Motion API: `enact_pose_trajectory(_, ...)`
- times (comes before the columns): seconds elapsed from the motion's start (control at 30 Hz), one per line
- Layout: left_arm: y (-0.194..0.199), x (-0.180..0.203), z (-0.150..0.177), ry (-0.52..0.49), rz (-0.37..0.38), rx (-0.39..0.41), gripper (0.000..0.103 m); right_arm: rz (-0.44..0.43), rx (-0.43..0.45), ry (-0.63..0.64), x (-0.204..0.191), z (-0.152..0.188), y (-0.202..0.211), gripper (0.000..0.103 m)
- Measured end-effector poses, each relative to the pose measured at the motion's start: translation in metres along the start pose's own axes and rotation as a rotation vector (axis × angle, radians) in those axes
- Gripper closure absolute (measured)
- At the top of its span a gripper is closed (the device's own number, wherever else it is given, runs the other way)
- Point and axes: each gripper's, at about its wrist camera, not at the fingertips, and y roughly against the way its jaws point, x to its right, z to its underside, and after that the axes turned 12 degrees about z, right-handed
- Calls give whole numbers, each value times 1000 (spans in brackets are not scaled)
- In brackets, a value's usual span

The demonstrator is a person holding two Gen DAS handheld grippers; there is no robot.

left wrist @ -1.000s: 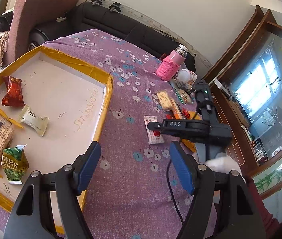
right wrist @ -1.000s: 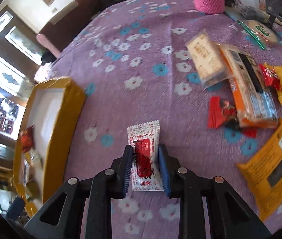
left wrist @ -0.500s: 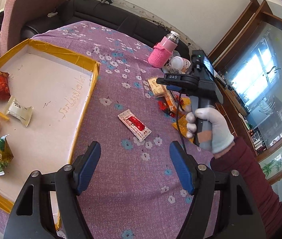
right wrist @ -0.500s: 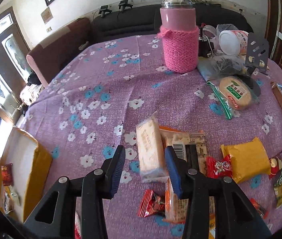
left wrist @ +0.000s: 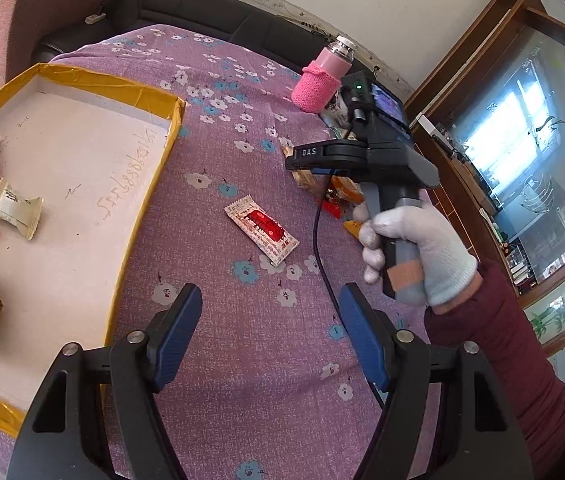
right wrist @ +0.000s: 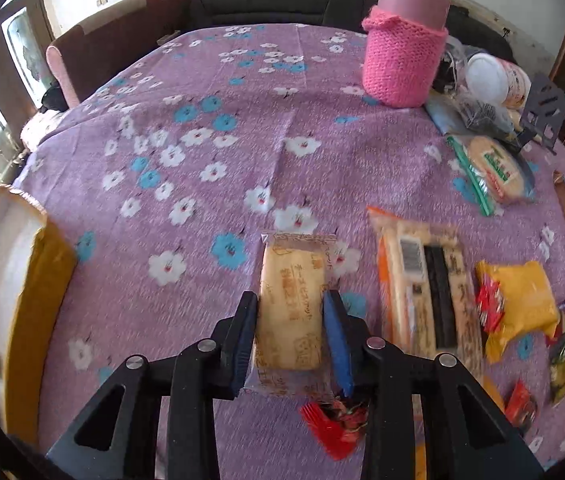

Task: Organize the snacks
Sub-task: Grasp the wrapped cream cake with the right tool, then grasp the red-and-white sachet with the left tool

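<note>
My right gripper (right wrist: 291, 300) points down at the snack pile. A beige cracker packet (right wrist: 290, 264) lies lengthwise between its blue pads, and the closing jaws touch both of its sides. A red-and-white sachet (left wrist: 262, 228) lies alone on the purple flowered cloth, ahead of my left gripper (left wrist: 269, 300). That gripper hovers open and holds nothing. To its left is a white tray with a yellow taped rim (left wrist: 142, 208) that holds several snacks. A gloved hand (left wrist: 414, 240) holds the right gripper at the right.
More snacks lie right of the cracker packet: a long orange pack (right wrist: 422, 280), a yellow pack (right wrist: 522, 304) and small red wrappers (right wrist: 338, 420). A pink knitted bottle (right wrist: 402, 64) and a white tub (right wrist: 498, 80) stand at the back right. A dark sofa lines the far edge.
My right gripper let go of the red-and-white sachet, swung right to the snack pile and now closes around the cracker packet. My left gripper drifted slightly and stayed open.
</note>
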Motion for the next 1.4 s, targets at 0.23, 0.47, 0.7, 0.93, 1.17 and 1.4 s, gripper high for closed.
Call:
enact_pose_trajectory(0.23, -33, 6, -8, -26, -18, -67, 33, -117, -46, -38, 22, 86, 44, 69)
enact_pose_trajectory(0.47, -94, -2, -31, -18, -116, -139, 47, -78, 124, -74, 45, 147, 68, 67)
enact_pose_trajectory(0.7, -142, 19, -42, -232, -296, -190, 26, -155, 166, -114, 56, 151, 63, 60)
enact_pose_trajectory(0.93, -136, 23, -35, -306, -315, -158, 76, -179, 175, -109, 57, 154, 63, 54)
enact_pose_trajectory(1.17, -109, 14, -31, -223, -263, -103, 76, -155, 196, -60, 46, 157, 66, 45)
enact_pose_trajectory(1.4, -35, 11, -21, -122, -147, 15, 76, -127, 198, -77, 49, 156, 65, 68)
